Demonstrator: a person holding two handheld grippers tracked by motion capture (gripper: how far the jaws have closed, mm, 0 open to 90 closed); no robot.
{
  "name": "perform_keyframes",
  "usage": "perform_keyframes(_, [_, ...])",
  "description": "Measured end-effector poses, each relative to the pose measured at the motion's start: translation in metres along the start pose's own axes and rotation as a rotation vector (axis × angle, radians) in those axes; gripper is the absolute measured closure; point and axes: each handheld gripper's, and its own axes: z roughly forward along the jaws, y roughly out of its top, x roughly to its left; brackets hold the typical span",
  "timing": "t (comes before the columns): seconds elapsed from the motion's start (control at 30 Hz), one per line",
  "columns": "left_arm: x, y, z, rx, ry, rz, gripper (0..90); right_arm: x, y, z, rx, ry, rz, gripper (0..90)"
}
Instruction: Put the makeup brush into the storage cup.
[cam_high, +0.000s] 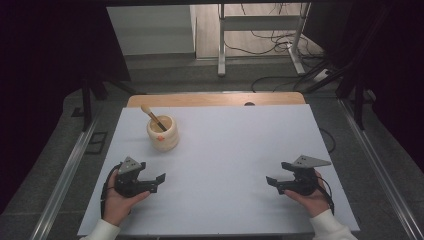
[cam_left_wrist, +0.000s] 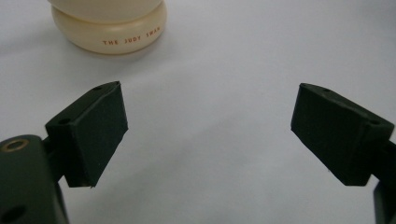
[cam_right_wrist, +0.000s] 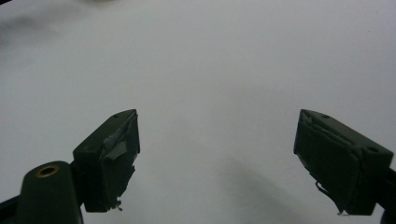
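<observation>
In the left gripper view the cream mortar is cut off by the top edge, its bowl unseen. The pestle's lower end sits hidden inside it.

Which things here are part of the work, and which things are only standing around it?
Part of the work:
- cream jar, nearest the left gripper
- wooden-handled brush leaning inside the jar
- right gripper, jaws open like the left

Only standing around:
- white table
- metal desk frame beyond the table
- cables on the floor
</observation>
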Motion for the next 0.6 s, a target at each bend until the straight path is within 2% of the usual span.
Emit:
perform_keyframes(0.4, [-0.0024,-0.0003,0.001,0.007,-0.004,0.018,11.7,0.0,-0.0006,-0.0008,0.004,-0.005,-0.009,15.0])
perform_keyframes(0.6, [-0.0022,0.0008,-0.0003,0.004,-0.009,0.014,11.7,0.0002,-0.0005,-0.0011,0.001,-0.009,-0.013,15.0])
